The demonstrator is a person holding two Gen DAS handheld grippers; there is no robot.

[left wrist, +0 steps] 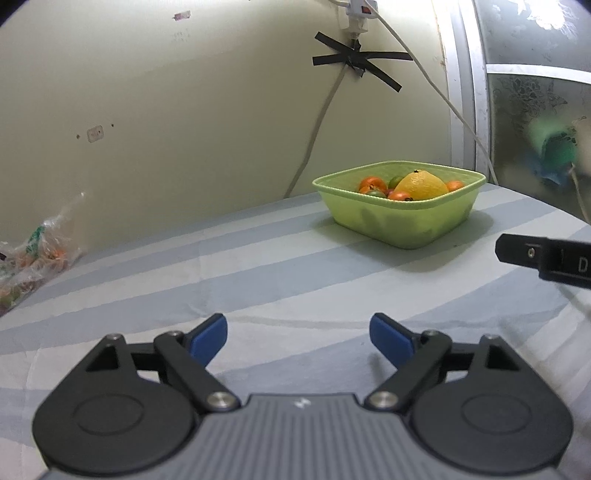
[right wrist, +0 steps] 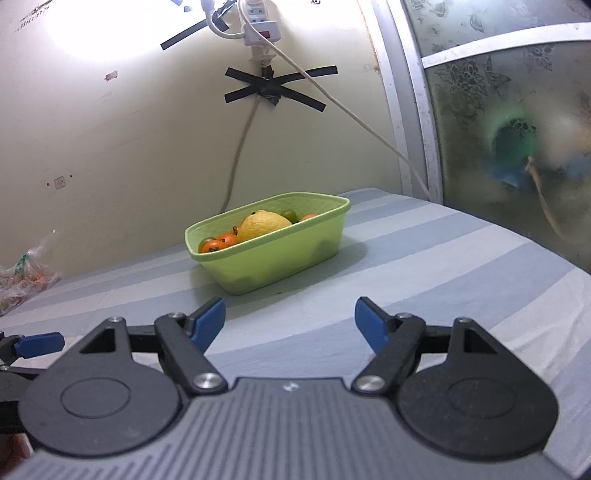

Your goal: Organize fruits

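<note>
Fruits (left wrist: 410,186) fill the green basket (right wrist: 280,254), well ahead of both grippers' spread, empty jaws.

Evenly and fairly brightly lit indoors, with a blown-out glare patch on the wall (right wrist: 92,33) at upper left in the right wrist view. Soft shadow beneath and to the right of the green basket (left wrist: 399,221) on the striped bedsheet (left wrist: 258,280), faint shadows under the blue fingers (left wrist: 208,338). Strongly bowed by fisheye distortion with dark vignetted corners; blurred and smeared through the patterned frosted glass panel (right wrist: 517,155) at right.
</note>
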